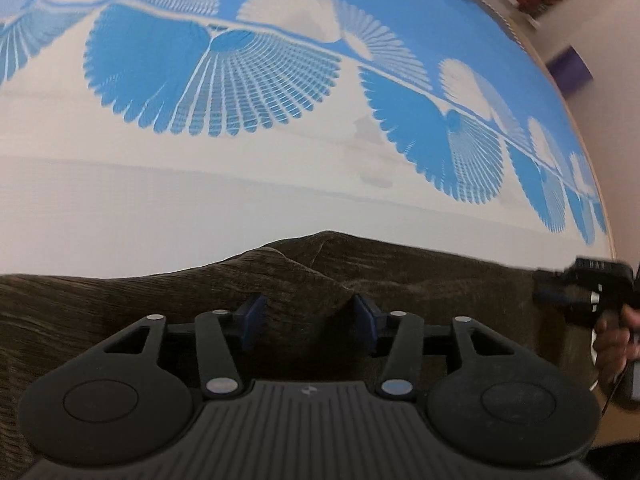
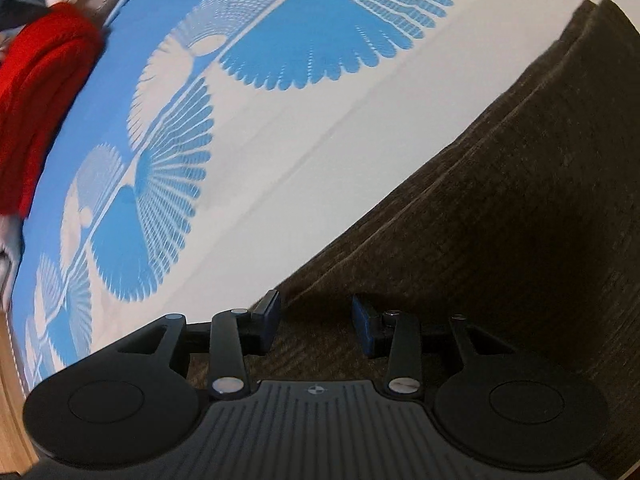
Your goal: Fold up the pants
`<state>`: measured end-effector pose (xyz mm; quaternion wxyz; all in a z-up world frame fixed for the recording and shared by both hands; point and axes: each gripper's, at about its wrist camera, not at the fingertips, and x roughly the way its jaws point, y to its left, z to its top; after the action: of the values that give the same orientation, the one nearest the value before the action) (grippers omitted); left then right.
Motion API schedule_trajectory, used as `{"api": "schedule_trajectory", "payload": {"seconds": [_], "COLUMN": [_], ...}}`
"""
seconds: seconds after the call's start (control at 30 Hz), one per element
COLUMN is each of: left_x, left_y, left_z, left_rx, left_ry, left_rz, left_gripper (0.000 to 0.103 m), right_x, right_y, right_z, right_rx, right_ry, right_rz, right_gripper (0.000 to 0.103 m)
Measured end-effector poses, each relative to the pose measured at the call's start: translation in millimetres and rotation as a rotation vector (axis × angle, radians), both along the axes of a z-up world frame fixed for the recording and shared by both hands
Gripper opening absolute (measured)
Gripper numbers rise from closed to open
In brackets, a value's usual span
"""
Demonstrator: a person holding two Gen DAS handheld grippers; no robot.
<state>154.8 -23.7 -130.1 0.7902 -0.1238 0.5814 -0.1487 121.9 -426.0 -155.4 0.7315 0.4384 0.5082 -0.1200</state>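
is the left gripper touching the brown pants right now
Cannot tell. In the left wrist view the left gripper stands open over the brown pants, a ridge of cloth between its fingers, but no clear contact or gap.

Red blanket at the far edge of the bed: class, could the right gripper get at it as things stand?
Probably yes, though not from where it is. The right gripper is open, low over the brown pants. Only bare blue-and-white bedsheet lies between it and the red blanket, so nothing blocks the way.

There were two grippers — the left gripper (image 1: 308,320) and the right gripper (image 2: 316,322) — one brown pants (image 1: 400,272), one patterned bedsheet (image 1: 160,184) and one red cloth (image 2: 36,92).
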Motion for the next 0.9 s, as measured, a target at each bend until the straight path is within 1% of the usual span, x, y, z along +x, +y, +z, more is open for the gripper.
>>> {"api": "schedule_trajectory", "payload": {"seconds": [0.07,0.1,0.13,0.17,0.2,0.23,0.27,0.3,0.33,0.4,0.47,0.5,0.57,0.6,0.63,0.67,0.7,0.73,0.77,0.8,0.83,0.87,0.9], "left_x": [5,7,9,9,9,8,8,7,6,5,5,5,8,8,7,7,4,0,-4,-7,-11,-13,-13], "left_y": [3,2,2,1,-1,-1,-1,-1,0,3,6,7,6,7,8,7,3,-3,-11,-18,-25,-30,-37], "left_z": [-3,-5,-7,-7,-7,-6,-3,2,7,20,23,22,23,24,27,30,35,39,41,39,35,30,24], "left_rx": [-0.008,0.000,0.021,0.055,0.093,0.096,0.103,0.111,0.109,0.078,0.070,0.077,0.102,0.101,0.076,0.038,0.007,0.002,0.001,-0.006,0.005,0.033,0.070], "left_ry": [0.019,0.024,0.028,0.030,0.025,0.022,0.015,-0.001,-0.020,-0.080,-0.125,-0.144,-0.161,-0.159,-0.155,-0.154,-0.166,-0.188,-0.201,-0.194,-0.181,-0.174,-0.165], "left_rz": [0.017,0.020,0.017,0.011,-0.001,-0.010,-0.014,-0.020,-0.016,0.004,0.020,0.040,0.060,0.063,0.053,0.032,-0.006,-0.056,-0.113,-0.171,-0.214,-0.238,-0.263], "left_gripper": [0.057,0.055,0.043,0.033,0.026,0.022,0.019,0.011,0.004,0.003,0.003,0.000,0.001,0.003,0.005,0.006,0.008,0.008,0.008,0.008,0.008,0.008,0.008], "right_x": [2,2,2,1,1,0,-1,-3,-5,-10,-16,-19,-22,-23,-24,-25,-25,-26,-27,-28,-28,-30,-32], "right_y": [0,1,1,0,-2,-4,-6,-9,-12,-18,-24,-26,-33,-36,-38,-40,-41,-42,-42,-43,-44,-47,-49], "right_z": [-1,-1,-1,-1,-1,-2,-3,-3,-1,6,18,24,36,38,35,29,23,19,21,26,33,39,44], "right_rx": [-0.005,-0.008,-0.010,-0.014,-0.022,-0.019,-0.007,0.000,0.011,0.040,0.060,0.051,-0.018,-0.048,-0.057,-0.035,0.009,0.040,0.035,0.006,-0.033,-0.068,-0.100], "right_ry": [0.008,0.010,0.010,0.014,0.026,0.031,0.032,0.031,0.026,-0.002,-0.066,-0.102,-0.184,-0.194,-0.175,-0.145,-0.124,-0.114,-0.114,-0.125,-0.145,-0.163,-0.178], "right_rz": [-0.007,-0.006,-0.007,-0.013,-0.022,-0.033,-0.045,-0.059,-0.074,-0.116,-0.158,-0.171,-0.203,-0.219,-0.225,-0.217,-0.204,-0.191,-0.177,-0.158,-0.134,-0.107,-0.079], "right_gripper": [0.041,0.041,0.039,0.031,0.023,0.021,0.014,0.002,0.002,0.001,0.000,0.000,0.000,0.000,0.000,0.000,0.000,0.002,0.003,0.003,0.003,0.003,0.006]}}
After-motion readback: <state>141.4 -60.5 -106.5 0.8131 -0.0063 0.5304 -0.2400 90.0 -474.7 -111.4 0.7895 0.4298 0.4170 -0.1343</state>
